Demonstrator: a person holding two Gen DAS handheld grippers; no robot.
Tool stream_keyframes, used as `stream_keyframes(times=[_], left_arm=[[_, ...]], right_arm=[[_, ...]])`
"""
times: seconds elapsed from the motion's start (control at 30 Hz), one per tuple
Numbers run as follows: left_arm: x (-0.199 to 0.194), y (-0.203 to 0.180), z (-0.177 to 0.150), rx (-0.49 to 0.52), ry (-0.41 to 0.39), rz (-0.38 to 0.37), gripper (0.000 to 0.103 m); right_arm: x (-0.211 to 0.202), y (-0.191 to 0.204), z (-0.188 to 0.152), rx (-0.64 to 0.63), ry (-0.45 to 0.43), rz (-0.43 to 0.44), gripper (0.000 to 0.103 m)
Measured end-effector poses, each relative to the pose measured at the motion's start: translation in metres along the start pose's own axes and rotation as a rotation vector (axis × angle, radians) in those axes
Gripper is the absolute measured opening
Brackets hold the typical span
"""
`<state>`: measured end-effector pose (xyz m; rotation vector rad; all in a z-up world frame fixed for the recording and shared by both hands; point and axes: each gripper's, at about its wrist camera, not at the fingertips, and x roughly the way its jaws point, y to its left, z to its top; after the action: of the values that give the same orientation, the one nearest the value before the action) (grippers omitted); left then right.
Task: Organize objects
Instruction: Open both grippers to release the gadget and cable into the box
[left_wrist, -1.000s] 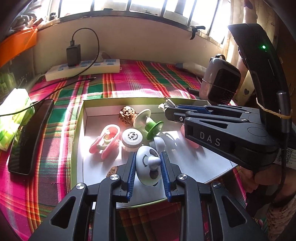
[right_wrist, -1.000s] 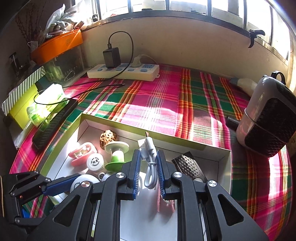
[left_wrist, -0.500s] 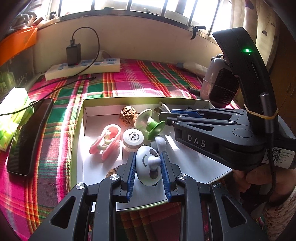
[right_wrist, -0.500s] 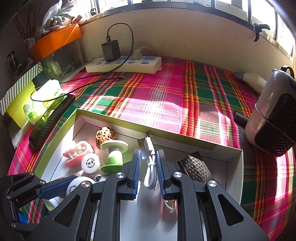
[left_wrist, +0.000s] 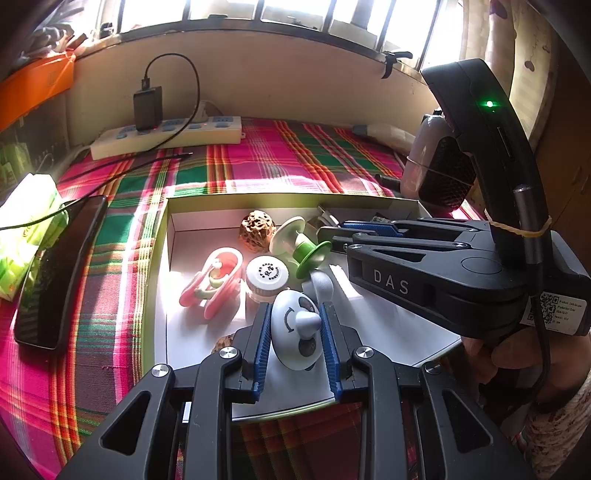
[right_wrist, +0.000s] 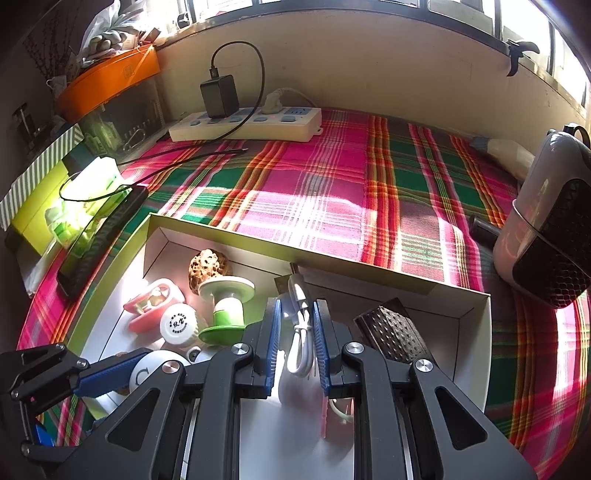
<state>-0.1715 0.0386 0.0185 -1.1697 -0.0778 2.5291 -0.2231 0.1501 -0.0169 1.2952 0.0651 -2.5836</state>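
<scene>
A shallow white box with a green rim lies on the plaid cloth. My left gripper is shut on a round white toy with a face over the box's near edge. My right gripper is shut on a coiled white cable above the box's middle. In the left wrist view the right gripper reaches in from the right. The left gripper and toy show at the lower left of the right wrist view.
In the box lie a brown knobbly ball, a green and white spool, a white jar cap, a pink clip and a dark textured piece. A phone, a power strip and a small heater stand around it.
The right gripper has shifted slightly leftward in the left wrist view, still holding the cable. The left gripper and its toy have not moved.
</scene>
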Motion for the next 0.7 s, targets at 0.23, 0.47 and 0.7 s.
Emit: stream_keyframes(times=[0.23,0.47,0.7], left_arm=[[-0.0003,0.0,-0.0002,0.0,0.001,-0.004,0.025],[-0.0003,-0.0002,0.0001,0.001,0.001,-0.003,0.025],[-0.0002,-0.0006,0.0002,0.003,0.003,-0.001,0.029]], right_arm=[[0.0001,-0.0001,0.0008,0.006,-0.001,-0.005,0.019],[0.0001,0.0003,0.0005,0.012,0.0,-0.007,0.019],[-0.0034,0.0003,-0.0007,0.018,-0.008,-0.004,0.03]])
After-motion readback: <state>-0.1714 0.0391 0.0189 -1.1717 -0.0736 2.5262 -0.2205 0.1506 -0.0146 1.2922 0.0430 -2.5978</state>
